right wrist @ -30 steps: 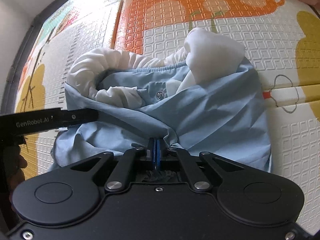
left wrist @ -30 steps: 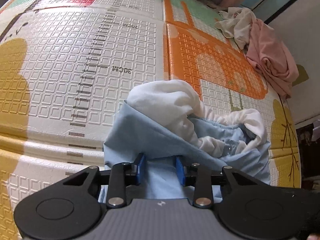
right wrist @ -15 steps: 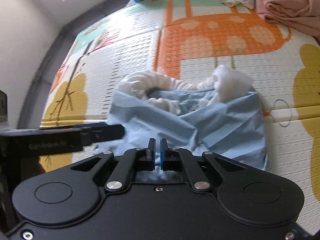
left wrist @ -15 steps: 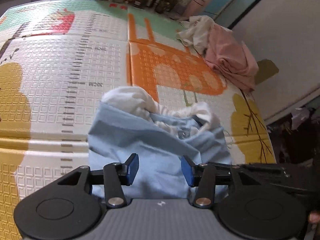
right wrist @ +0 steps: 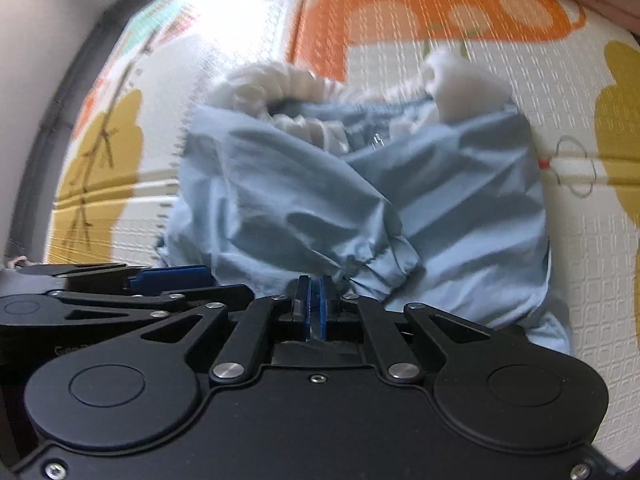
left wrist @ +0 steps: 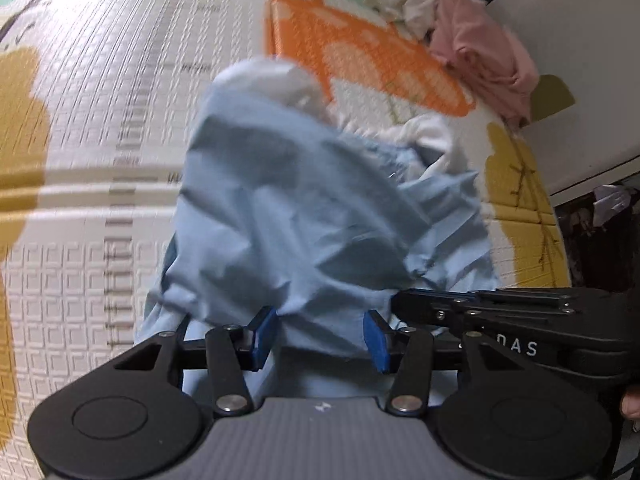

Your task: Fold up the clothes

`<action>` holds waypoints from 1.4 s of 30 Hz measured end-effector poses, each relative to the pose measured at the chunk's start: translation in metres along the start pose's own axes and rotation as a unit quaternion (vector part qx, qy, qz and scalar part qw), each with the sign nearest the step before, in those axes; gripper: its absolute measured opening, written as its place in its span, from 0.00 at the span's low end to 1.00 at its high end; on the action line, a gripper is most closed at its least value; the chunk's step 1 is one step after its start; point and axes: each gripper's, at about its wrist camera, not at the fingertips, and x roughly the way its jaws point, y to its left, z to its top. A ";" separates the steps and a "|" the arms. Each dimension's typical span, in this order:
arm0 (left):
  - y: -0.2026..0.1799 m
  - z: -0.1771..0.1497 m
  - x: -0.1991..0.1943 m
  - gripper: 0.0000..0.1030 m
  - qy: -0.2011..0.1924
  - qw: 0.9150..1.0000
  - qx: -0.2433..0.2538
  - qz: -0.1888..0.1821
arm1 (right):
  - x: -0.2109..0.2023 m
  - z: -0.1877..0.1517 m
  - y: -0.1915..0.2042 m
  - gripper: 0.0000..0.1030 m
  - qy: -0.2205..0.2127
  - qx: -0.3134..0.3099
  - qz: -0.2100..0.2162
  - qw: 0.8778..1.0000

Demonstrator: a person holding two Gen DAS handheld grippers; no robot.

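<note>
A light blue garment (left wrist: 320,216) with a white fleecy lining (right wrist: 280,84) lies bunched on the patterned play mat (left wrist: 100,80). My left gripper (left wrist: 319,334) is low over its near edge, jaws apart, with blue cloth lying between the pads but not visibly pinched. My right gripper (right wrist: 316,308) is shut on a gathered, elastic-edged fold of the same garment (right wrist: 360,200) and draws the cloth up into a peak. The right gripper's black body (left wrist: 500,308) shows at the right of the left wrist view, and the left gripper's finger (right wrist: 172,276) at the left of the right wrist view.
A pink garment (left wrist: 488,60) and a cream one (left wrist: 404,0) are heaped at the mat's far right, against a pale wall (left wrist: 580,40). In the right wrist view a grey wall base (right wrist: 60,92) borders the mat's left side. A fingertip (left wrist: 630,404) shows at the right edge.
The left jaws have spread wider on the blue cloth. Both grippers have shifted over the mat, and the garment is pulled up taller and more bunched than before.
</note>
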 end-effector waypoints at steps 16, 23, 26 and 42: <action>0.016 0.001 0.010 0.50 0.013 1.000 -0.021 0.003 | 0.024 -0.002 -0.010 0.00 0.005 0.008 -0.008 1.000; 0.003 0.001 -0.004 0.50 -0.001 1.000 0.015 0.023 | 0.004 -0.003 -0.014 0.02 -0.011 0.020 0.016 1.000; -0.007 0.003 -0.019 0.52 -0.021 0.999 0.029 0.023 | -0.020 -0.001 -0.016 0.05 -0.037 0.021 0.031 0.999; -0.029 -0.007 -0.078 0.68 -0.075 0.991 0.101 0.035 | -0.120 -0.017 -0.051 0.28 -0.112 -0.001 0.025 0.993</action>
